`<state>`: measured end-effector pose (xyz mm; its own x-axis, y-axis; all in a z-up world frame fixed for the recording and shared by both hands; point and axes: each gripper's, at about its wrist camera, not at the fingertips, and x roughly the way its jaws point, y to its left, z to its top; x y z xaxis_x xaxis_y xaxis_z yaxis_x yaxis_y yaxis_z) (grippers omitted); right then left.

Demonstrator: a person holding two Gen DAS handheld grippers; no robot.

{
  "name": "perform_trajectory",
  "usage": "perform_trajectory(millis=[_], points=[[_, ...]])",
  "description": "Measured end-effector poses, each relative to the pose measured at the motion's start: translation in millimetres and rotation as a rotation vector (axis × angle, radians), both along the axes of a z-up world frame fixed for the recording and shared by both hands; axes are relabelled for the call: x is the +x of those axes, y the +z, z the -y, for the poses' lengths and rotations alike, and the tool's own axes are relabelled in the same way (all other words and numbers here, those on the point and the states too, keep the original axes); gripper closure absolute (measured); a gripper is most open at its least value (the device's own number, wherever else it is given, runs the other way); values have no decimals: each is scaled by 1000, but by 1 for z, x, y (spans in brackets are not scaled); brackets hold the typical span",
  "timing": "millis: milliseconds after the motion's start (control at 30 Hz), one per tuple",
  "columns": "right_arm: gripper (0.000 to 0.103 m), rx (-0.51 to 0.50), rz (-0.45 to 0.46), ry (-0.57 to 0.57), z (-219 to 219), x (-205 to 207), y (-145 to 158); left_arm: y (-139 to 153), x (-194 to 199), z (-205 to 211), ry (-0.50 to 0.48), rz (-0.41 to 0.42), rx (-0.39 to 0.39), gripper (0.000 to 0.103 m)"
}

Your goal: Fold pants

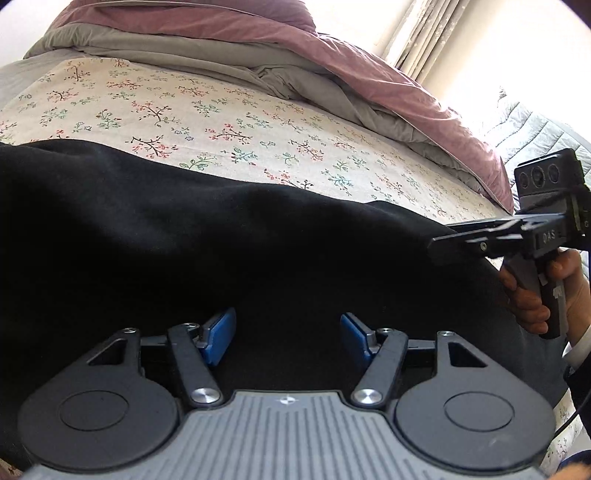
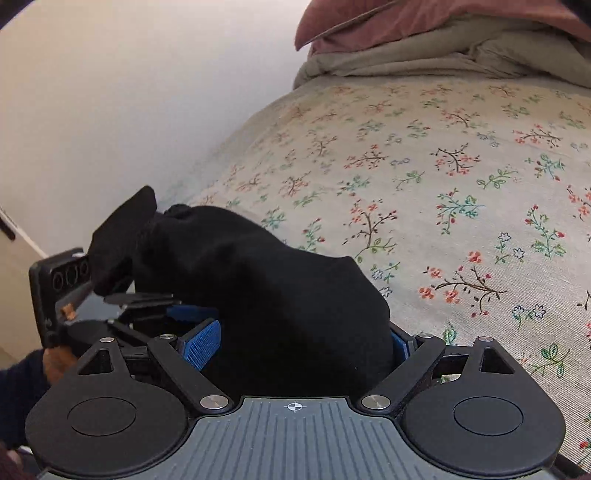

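One pair of black pants (image 1: 229,236) is lying bunched across the near edge of the bed (image 1: 221,122).

Left gripper (image 1: 288,334): jaws standing apart, blue pads (image 1: 218,332) well separated, black cloth lying between and beyond them. Pads are not pressing the fabric as far as the left wrist view shows.

Right gripper (image 2: 306,343): jaws also standing apart, with a thick mound of the pants sitting between the pads and filling the gap. The right pad is mostly hidden by cloth; whether it is touching, cannot tell.

In the right wrist view a flap of the pants is draping over the left gripper's fingers.

Count: two grippers, one pants, one hand (image 1: 535,291) showing on the right gripper's handle.

Surface: cream sheet printed with small floral sprigs. Behind it, a grey and mauve duvet (image 1: 280,48) is lying rumpled. A curtain (image 1: 424,33) is hanging at a bright window; a plain pale wall (image 2: 110,92) is standing on the other side.
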<state>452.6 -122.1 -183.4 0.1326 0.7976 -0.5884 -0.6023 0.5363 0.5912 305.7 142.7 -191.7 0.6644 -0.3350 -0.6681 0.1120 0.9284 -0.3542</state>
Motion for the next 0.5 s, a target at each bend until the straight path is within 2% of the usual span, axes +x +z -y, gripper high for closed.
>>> perform_trajectory(millis=[133, 233, 367, 500], points=[[13, -62, 89, 32, -5, -22, 14, -1, -3, -5, 19, 5, -38, 21], [12, -133, 184, 72, -12, -42, 22, -2, -4, -4, 12, 13, -25, 21], [12, -165, 211, 109, -21, -53, 22, -1, -2, -4, 16, 10, -27, 21], [12, -156, 225, 85, -19, -60, 22, -2, -3, -4, 17, 14, -37, 21]])
